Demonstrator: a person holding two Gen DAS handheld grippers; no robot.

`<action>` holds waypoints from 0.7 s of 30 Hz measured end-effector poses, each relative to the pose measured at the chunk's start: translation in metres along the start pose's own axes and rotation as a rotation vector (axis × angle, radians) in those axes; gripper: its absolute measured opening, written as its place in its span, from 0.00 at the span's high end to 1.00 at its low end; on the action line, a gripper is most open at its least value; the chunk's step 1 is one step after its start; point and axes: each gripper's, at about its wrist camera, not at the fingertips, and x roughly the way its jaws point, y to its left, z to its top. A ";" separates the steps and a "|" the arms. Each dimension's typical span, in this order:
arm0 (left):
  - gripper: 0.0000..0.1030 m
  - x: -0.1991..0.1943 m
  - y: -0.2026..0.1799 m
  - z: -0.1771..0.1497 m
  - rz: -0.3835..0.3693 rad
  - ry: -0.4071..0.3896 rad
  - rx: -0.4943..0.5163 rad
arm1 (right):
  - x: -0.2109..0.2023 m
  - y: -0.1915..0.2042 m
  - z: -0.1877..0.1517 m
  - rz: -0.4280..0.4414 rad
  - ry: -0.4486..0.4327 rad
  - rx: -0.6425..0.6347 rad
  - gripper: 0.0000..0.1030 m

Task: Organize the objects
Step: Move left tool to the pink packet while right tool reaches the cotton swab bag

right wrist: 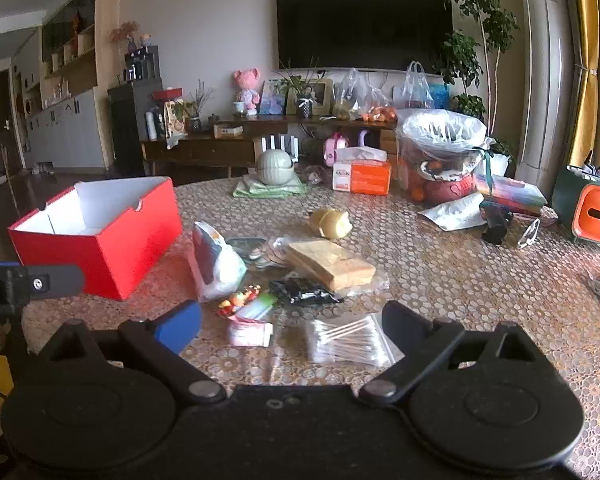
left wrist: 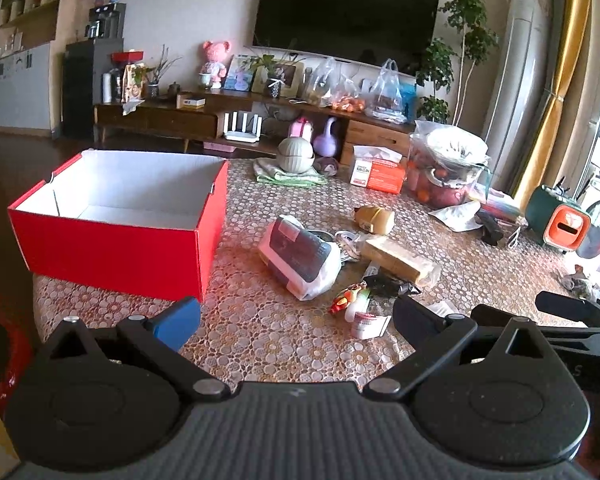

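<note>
Left gripper point(left wrist: 296, 320) hangs w/ jaws spread wide, nothing between them, tilted down over the near edge of the table point(left wrist: 284, 352). Right gripper point(right wrist: 290, 322) same: jaws wide apart, empty, angled down at the tabletop.

Just ahead of the right gripper lies a clear zip bag of cotton swabs point(right wrist: 346, 344), flat on the patterned cloth, w/ a small pink-and-white packet point(right wrist: 250, 332) beside it to the left. Past those: a green-and-white tube point(right wrist: 258, 307) touching a red-orange snack wrapper point(right wrist: 238, 299), and a black wrapper point(right wrist: 306, 292).

Further out, in the mid table, a wrapped block of sliced bread point(right wrist: 330, 262) rests in clear plastic, partly over the black wrapper. Left of it a white plastic bag w/ a dark box inside point(left wrist: 300, 256). Behind the bread, a small yellow bag-shaped item point(right wrist: 330, 222).

Red box point(left wrist: 120, 220), lid off, white inside, sits at the table's left edge, well apart from the pile; from both views it looks empty.

Far side of the table: green round pot on a folded cloth point(right wrist: 276, 168), orange tissue box point(right wrist: 362, 176), and a plastic-covered jar of fruit point(right wrist: 440, 160).
</note>
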 end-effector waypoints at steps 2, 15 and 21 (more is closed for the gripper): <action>0.00 0.004 -0.001 0.001 -0.003 0.000 0.012 | 0.005 -0.004 -0.001 -0.009 0.006 -0.003 0.07; 0.00 0.051 -0.016 0.013 -0.023 0.022 0.086 | 0.045 -0.041 -0.009 -0.039 0.097 0.014 0.12; 0.01 0.086 -0.034 0.013 -0.058 0.034 0.166 | 0.073 -0.057 -0.016 -0.031 0.181 0.016 0.18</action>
